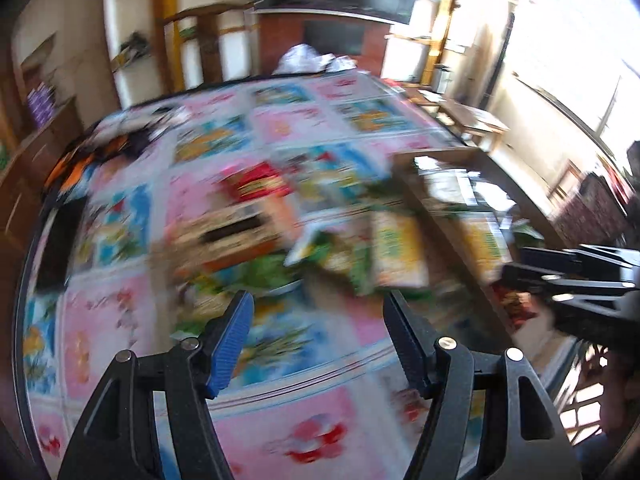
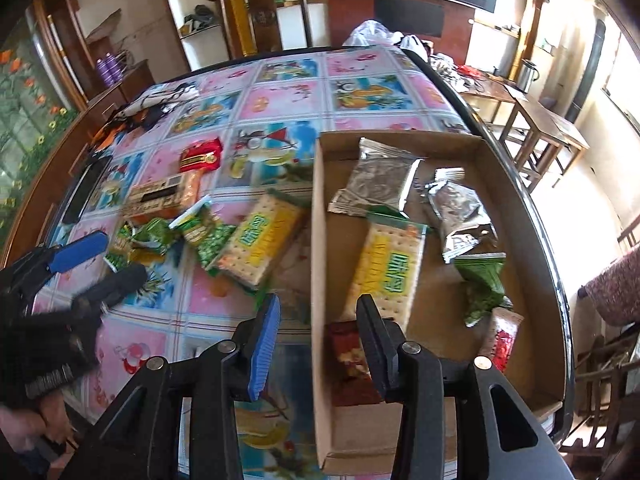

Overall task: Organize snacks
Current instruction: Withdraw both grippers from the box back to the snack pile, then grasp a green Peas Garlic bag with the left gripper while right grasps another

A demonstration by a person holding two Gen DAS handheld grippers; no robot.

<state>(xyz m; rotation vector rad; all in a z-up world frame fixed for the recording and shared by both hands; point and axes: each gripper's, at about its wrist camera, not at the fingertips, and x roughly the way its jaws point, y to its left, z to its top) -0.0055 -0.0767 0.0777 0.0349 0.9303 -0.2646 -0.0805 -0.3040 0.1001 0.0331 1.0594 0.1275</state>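
Observation:
A flat cardboard box (image 2: 516, 288) lies on the right of the table. In it are a yellow cracker pack (image 2: 390, 264), silver packets (image 2: 376, 180), a green packet (image 2: 482, 284) and red packets (image 2: 352, 360). Left of the box on the tablecloth lie another yellow cracker pack (image 2: 262, 238), green packets (image 2: 152, 236), an orange box (image 2: 164, 196) and a red packet (image 2: 201, 156). My right gripper (image 2: 318, 312) is open and empty, straddling the box's left wall. My left gripper (image 1: 318, 316) is open and empty above the loose snacks; its view is blurred. It also shows in the right wrist view (image 2: 108, 260).
A colourful patterned tablecloth (image 2: 288, 96) covers the round table. A black phone (image 2: 86, 188) and dark cloth (image 2: 152, 114) lie at the left edge. White bags (image 2: 372, 34) sit at the far edge. Chairs and a side table (image 2: 548, 128) stand around.

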